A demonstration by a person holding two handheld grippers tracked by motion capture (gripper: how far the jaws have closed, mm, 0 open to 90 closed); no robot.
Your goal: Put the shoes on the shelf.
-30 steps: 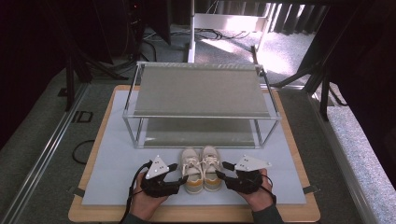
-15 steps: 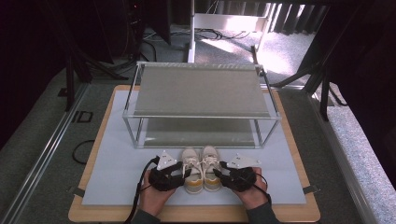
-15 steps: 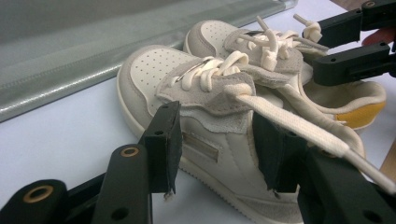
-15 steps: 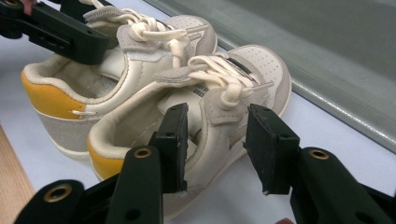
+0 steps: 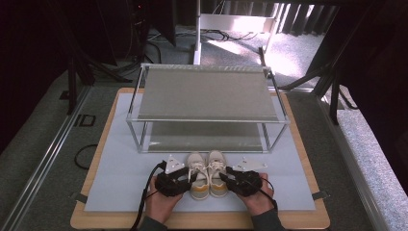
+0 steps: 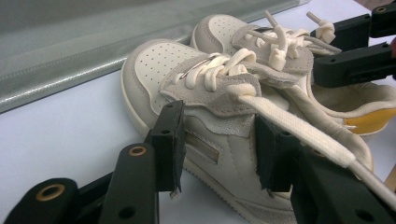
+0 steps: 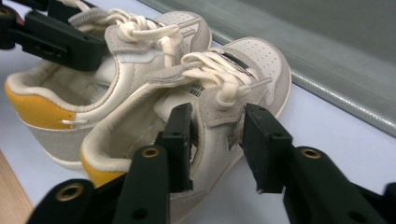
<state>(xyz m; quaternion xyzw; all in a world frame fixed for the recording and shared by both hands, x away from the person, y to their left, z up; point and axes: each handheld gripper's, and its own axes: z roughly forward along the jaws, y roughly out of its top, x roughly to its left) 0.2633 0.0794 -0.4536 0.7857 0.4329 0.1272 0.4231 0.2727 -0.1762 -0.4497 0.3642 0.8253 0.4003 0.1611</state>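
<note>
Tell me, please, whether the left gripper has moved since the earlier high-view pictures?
Yes. The left gripper has come inward, toward the left shoe beside the rack; its jaws have just been closing, with that shoe between them.

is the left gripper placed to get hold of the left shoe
Probably yes: the left gripper has its jaws, just closing, astride the left shoe's side wall; a loose lace crosses one jaw.
</note>
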